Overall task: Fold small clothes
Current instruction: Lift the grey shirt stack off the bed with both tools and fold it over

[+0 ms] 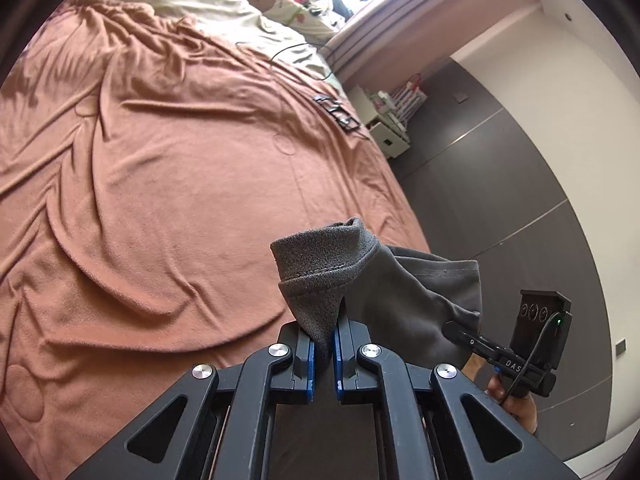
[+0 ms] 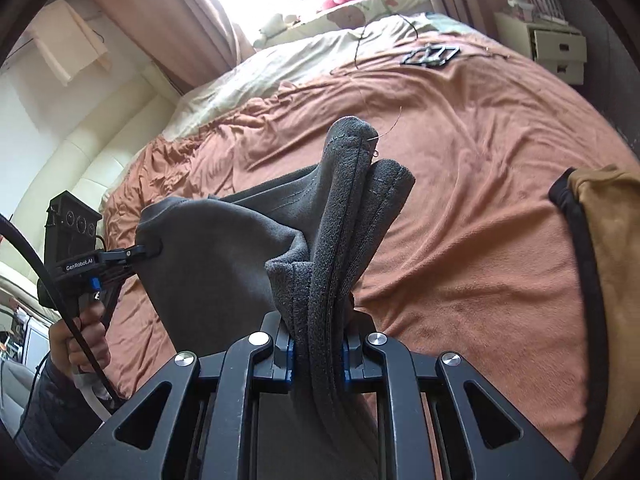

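The bed (image 1: pixel 168 184) fills most of both views, covered by a rumpled terracotta blanket (image 2: pixel 460 184) with a cream sheet (image 2: pixel 304 60) showing at its far end near the bright window; dark wardrobe panels (image 1: pixel 500 184) stand past the bed's edge in the left wrist view, and a small white drawer unit (image 2: pixel 556 50) sits beside the bed's far corner. A tan garment with a black edge (image 2: pixel 600 280) lies on the blanket at the right rim of the right wrist view. The dark grey garment (image 2: pixel 224 264) is held up in the air above the blanket, stretched between the two tools; its fleecy inner side and a stitched hem face the cameras. The left tongs (image 1: pixel 324 344) are closed on a bunched corner of the garment, cloth pinched between the blue pads; the right tongs (image 2: pixel 318 354) are likewise clamped on a thick, several-layered fold of it, which rises upright from between the pads. Each camera sees the other tool gripping the cloth's opposite edge, with a hand (image 2: pixel 84 340) wrapped around the handle. A black frame-like object (image 2: pixel 430 55) lies on the blanket well away from the garment, with a thin dark cable (image 2: pixel 360 46) trailing across the sheet near it.
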`<state>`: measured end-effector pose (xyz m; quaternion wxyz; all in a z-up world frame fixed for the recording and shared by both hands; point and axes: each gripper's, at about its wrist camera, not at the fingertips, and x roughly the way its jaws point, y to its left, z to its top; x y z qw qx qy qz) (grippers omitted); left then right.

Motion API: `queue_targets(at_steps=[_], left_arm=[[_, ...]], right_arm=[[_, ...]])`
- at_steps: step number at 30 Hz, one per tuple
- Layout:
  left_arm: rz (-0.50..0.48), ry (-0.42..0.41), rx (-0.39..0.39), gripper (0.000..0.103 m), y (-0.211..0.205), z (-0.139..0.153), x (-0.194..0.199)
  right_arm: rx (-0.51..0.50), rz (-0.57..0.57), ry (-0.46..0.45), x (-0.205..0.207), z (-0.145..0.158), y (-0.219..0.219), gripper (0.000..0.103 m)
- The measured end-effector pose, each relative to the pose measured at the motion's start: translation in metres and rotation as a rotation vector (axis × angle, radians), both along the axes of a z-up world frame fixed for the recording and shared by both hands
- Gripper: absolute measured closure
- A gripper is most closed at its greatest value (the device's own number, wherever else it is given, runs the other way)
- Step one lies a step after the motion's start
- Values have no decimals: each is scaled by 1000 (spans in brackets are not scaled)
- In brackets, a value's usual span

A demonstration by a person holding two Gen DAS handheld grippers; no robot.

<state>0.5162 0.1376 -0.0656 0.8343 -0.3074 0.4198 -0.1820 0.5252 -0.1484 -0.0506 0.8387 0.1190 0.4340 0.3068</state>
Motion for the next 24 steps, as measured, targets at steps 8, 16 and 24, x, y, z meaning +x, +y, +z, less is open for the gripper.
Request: queue_targets(at_steps=[8, 16, 24], left_arm=[[-36, -94, -9, 96, -21, 62, -34], [-87, -198, 8, 96, -60, 126, -74], [-159, -261, 10, 96, -120, 170, -88]], right_arm=[[41, -50, -74, -67, 48, -45, 91], [20, -116, -191, -136, 101, -92, 91], [-10, -187, -276, -176, 133, -147, 91]])
